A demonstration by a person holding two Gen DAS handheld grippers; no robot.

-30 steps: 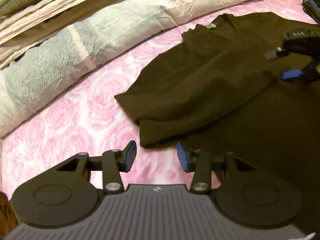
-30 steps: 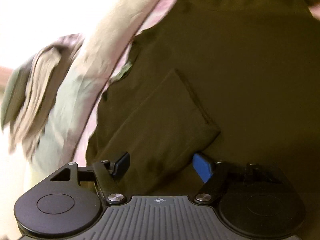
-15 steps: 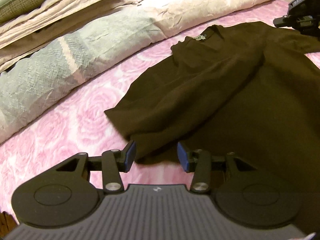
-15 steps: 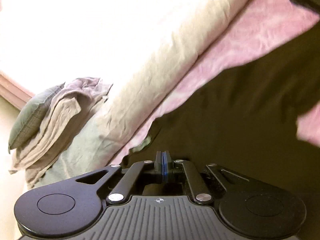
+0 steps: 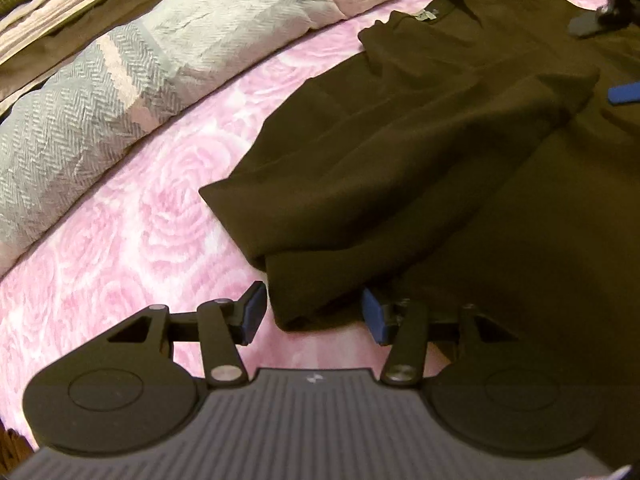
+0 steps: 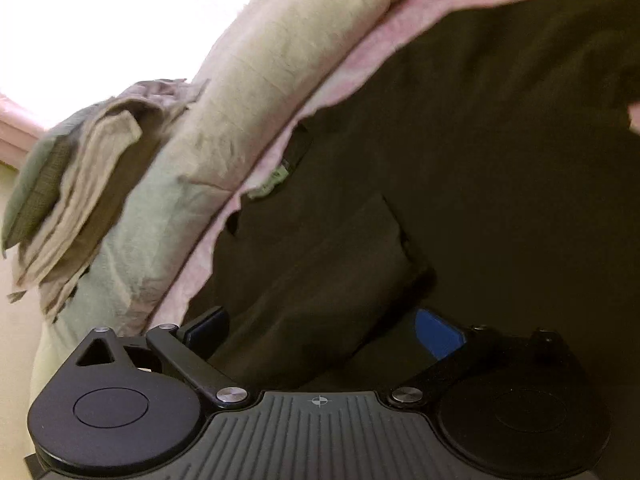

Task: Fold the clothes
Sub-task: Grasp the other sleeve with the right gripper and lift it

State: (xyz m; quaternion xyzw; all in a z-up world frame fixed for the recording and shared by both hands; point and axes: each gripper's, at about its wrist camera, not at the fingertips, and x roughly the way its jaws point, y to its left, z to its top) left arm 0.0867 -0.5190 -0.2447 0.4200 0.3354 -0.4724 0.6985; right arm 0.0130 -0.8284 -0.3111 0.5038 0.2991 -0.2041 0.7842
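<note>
Garment laid out on a bed: we see a dark brown shirt [image 5: 420,128] spread over the pink rose-patterned bedspread [image 5: 132,216], its neck label turned toward a rolled grey herringbone blanket [image 5: 100,92] and a pale cream bolster [image 6: 280,72] that line the far edge of the bed. One side of the shirt, sleeve included, is folded inward over the body, so that a doubled edge runs diagonally across the left wrist view.

We hold the left gripper [image 5: 314,314] low over the near corner of that fold. Its jaws are opening and stand about half apart; the folded corner of cloth lies between the blue pads [image 5: 372,314], but the pads do not press on it, and pink bedspread shows beside the left pad.

We hold the right gripper [image 6: 320,330] above the shirt near the collar. Its jaws are opening and stand very wide, with the folded sleeve [image 6: 320,280] lying flat beneath and between the fingers; nothing is gripped. In the left wrist view this gripper appears at the upper right edge, one blue pad visible over the shirt.

Beyond the bolster, in the right wrist view, a stack of folded beige linen [image 6: 80,184] with a green cushion [image 6: 36,184] on top rests against the blanket; the background there is washed out to white.
</note>
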